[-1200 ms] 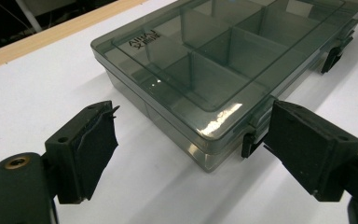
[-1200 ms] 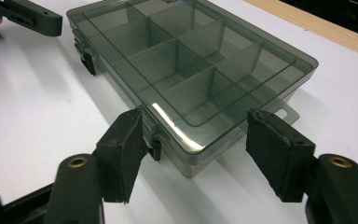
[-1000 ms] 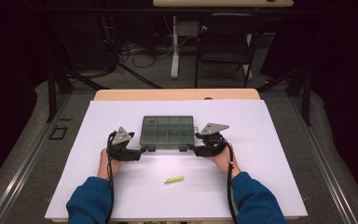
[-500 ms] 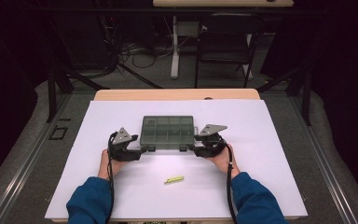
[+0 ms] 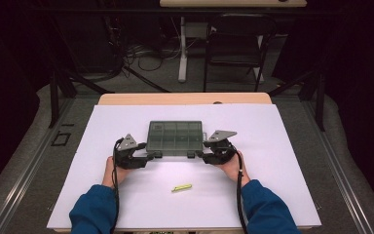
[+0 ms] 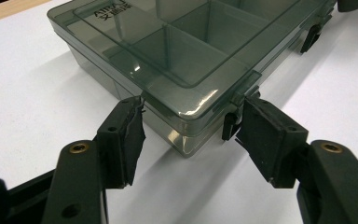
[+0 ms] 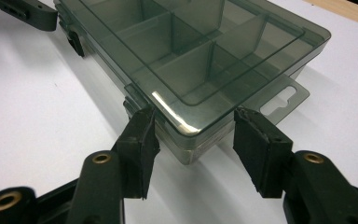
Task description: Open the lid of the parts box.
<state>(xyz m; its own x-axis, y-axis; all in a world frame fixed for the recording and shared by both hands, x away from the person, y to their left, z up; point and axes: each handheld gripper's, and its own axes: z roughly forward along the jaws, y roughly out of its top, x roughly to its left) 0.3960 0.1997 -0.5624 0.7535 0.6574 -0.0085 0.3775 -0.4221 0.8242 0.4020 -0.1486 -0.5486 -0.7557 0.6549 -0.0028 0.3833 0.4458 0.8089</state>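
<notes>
1. At the left, the left tool [image 5: 152,157] sits at the near-left corner of the smoky compartment box [image 5: 175,136]. Its jaws have just been closing, and the box corner is between them. In the left gripper view the left pad [image 6: 131,135] meets the box's side wall just below the lid edge, and the right pad [image 6: 265,135] stands against the black latch [image 6: 230,125] on the front wall. Whether they press firmly yet is hard to tell; they look in contact and not yet clamped hard.
2. That closing suggests the person is taking hold of the box at both near corners, probably to lift it or work its front latches.
3. In the middle, the box lies lid shut on the white surface [image 5: 282,146], between the two tools, its long front edge toward the person. A small yellow-green piece [image 5: 181,187] lies on the surface nearer the person, well apart from the box.
4. At the right, the right tool [image 5: 205,157] straddles the near-right corner. Its jaws have narrowed a little, with the corner between them. In the right gripper view the left pad [image 7: 142,135] touches the front wall by a latch, while the right pad [image 7: 256,140] stands just off the side wall, so this tool remains unclamped.
</notes>
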